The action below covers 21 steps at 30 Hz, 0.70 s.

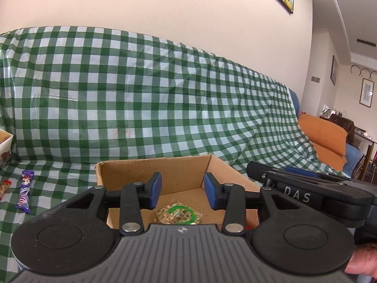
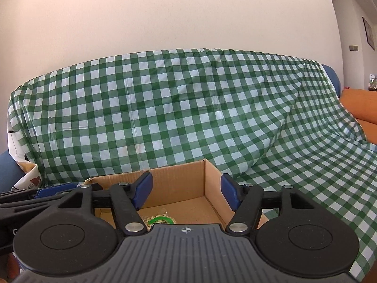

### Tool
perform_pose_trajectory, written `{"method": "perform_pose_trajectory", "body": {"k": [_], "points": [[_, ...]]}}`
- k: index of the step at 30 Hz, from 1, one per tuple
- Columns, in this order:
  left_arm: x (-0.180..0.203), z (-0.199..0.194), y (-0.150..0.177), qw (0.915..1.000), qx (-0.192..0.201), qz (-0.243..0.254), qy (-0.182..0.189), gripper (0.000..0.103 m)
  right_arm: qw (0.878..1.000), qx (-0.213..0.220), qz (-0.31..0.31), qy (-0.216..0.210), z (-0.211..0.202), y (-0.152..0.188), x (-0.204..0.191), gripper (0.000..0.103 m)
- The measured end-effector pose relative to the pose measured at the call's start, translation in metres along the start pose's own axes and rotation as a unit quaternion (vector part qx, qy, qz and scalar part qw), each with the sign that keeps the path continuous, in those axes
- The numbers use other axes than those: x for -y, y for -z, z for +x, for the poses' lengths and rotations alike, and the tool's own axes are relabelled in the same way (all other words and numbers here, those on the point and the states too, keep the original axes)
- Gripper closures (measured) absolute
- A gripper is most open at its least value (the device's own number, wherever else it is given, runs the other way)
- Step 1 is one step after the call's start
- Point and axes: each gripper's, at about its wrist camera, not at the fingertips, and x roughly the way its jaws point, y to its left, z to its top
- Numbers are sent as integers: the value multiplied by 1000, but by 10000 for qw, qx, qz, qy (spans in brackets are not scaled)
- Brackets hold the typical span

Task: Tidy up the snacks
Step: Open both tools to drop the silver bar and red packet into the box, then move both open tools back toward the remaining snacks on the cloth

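Observation:
An open cardboard box sits on a green-checked cloth; it also shows in the right wrist view. A clear snack pack with a green ring lies on its floor, partly visible in the right wrist view. My left gripper is open and empty above the box. My right gripper is open and empty above the same box, and its body shows at the right of the left wrist view. A purple snack bar and a red-yellow snack lie on the cloth to the left.
The green-checked cloth covers a sofa back and seat. A white box stands at the far left, also in the right wrist view. Orange cushions lie to the right.

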Motion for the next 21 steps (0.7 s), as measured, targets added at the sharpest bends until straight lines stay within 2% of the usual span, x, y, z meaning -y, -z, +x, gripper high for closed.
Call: {"method": "perform_pose_trajectory", "body": {"k": [12, 14, 15, 18, 20, 21], "points": [[-26, -26, -3, 9994, 117, -13, -316, 60, 9999, 29, -89, -127, -4, 8, -38, 37], [-37, -34, -3, 9990, 124, -55, -430, 65, 9997, 47, -128, -219, -5, 10, -50, 38], [-44, -37, -3, 9986, 117, -81, -505, 73, 9995, 64, -146, -282, -5, 12, -57, 41], [-68, -47, -2, 9967, 69, -221, -772, 89, 9980, 122, -202, -592, -7, 18, -79, 63], [-87, -53, -1, 9947, 27, -339, -969, 95, 9960, 131, -301, -835, -7, 23, -96, 77], [-97, -56, -1, 9933, 0, -411, -1078, 96, 9947, 137, -362, -949, -6, 25, -105, 78]]}}
